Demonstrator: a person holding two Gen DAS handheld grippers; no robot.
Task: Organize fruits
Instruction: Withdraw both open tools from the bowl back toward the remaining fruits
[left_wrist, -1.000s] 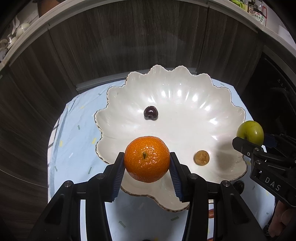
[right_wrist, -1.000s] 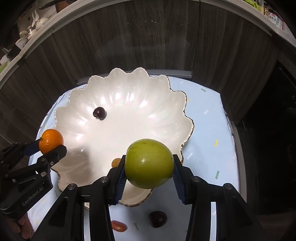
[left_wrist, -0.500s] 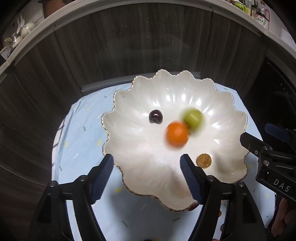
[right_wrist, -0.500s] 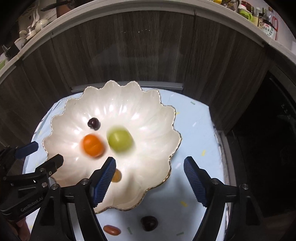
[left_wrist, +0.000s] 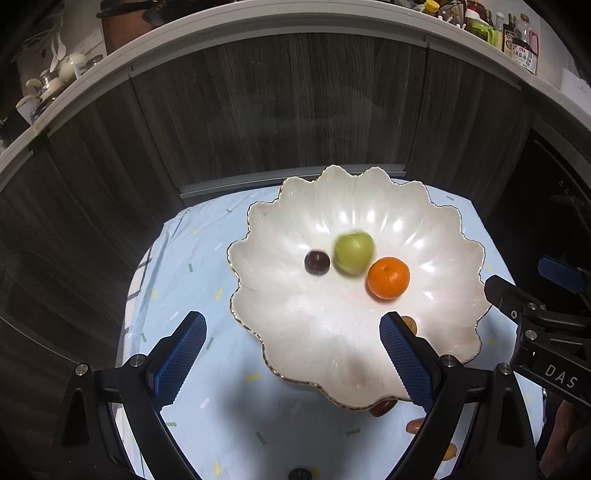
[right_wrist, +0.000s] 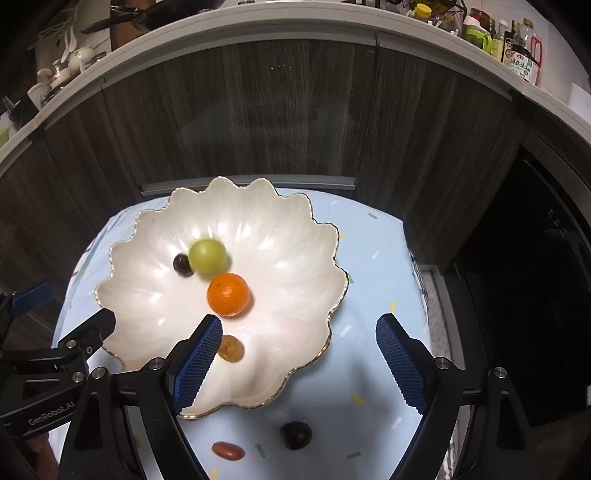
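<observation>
A white scalloped bowl (left_wrist: 280, 332) (right_wrist: 295, 332) stands on a light blue cloth. In it lie an orange mandarin (left_wrist: 388, 277) (right_wrist: 228, 294), a green apple (left_wrist: 354, 252) (right_wrist: 207, 257), a dark plum (left_wrist: 317, 262) (right_wrist: 181, 264) and a small yellow-brown fruit (right_wrist: 231, 348). My left gripper (left_wrist: 291, 354) is open and empty above the bowl's near rim. My right gripper (right_wrist: 299, 358) is open and empty above the bowl's near right rim. On the cloth in front of the bowl lie a dark plum (right_wrist: 296, 435) and a small red fruit (right_wrist: 228, 451).
Dark wood cabinet doors (left_wrist: 295, 110) rise right behind the table. A counter above them carries bottles (right_wrist: 517, 55) and crockery (left_wrist: 55, 74). A dark opening (right_wrist: 535, 295) lies to the right. The cloth (left_wrist: 177, 295) (right_wrist: 376, 258) covers the small table.
Both grippers opened and dropped their fruit. The mandarin and the green apple rolled into the bowl and came to rest by the dark plum. Both grippers drew back and up.
</observation>
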